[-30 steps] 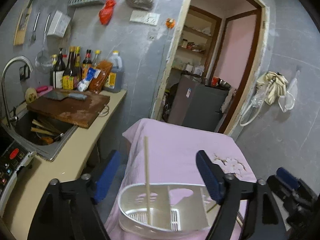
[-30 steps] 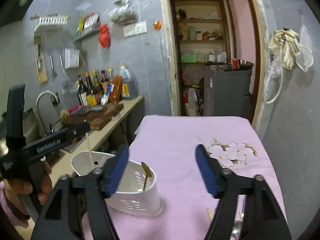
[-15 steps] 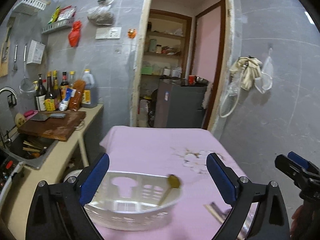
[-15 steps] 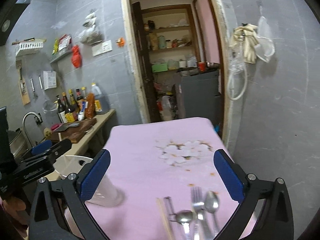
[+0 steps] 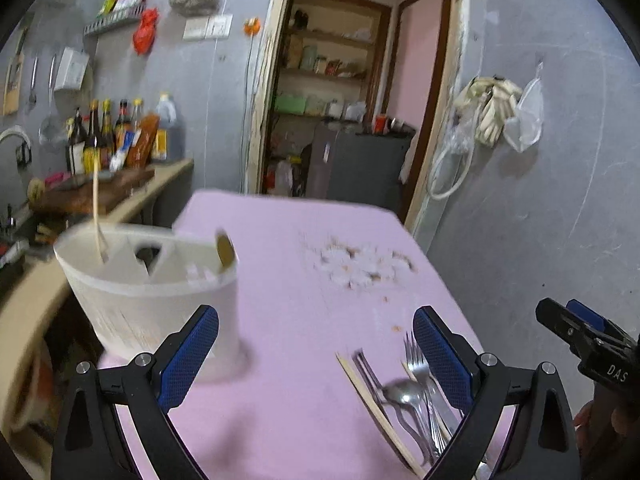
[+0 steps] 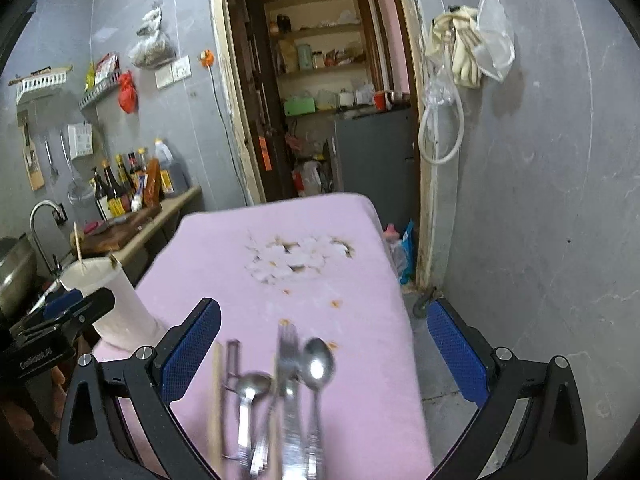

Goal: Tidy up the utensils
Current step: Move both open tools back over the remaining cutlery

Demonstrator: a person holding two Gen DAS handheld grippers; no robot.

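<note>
On the pink table (image 6: pixel 360 248), loose cutlery (image 6: pixel 288 392) lay at six o'clock between the right gripper's (image 6: pixel 324 348) spread, empty jaws; overlapping pieces risked a double pickup. Left gripper (image 5: pixel 316 352) likewise released, holder (image 5: pixel 152 280) at ten o'clock.

Motion blur smears the loose cutlery (image 6: pixel 280 392) at six o'clock in the right wrist view, and the bottom edge cuts off its handles. In the left wrist view the white holder (image 5: pixel 148 284) at nine o'clock is blurred, so its compartments cannot be told apart. The flower print (image 5: pixel 364 260) on the desk is smeared too.
</note>
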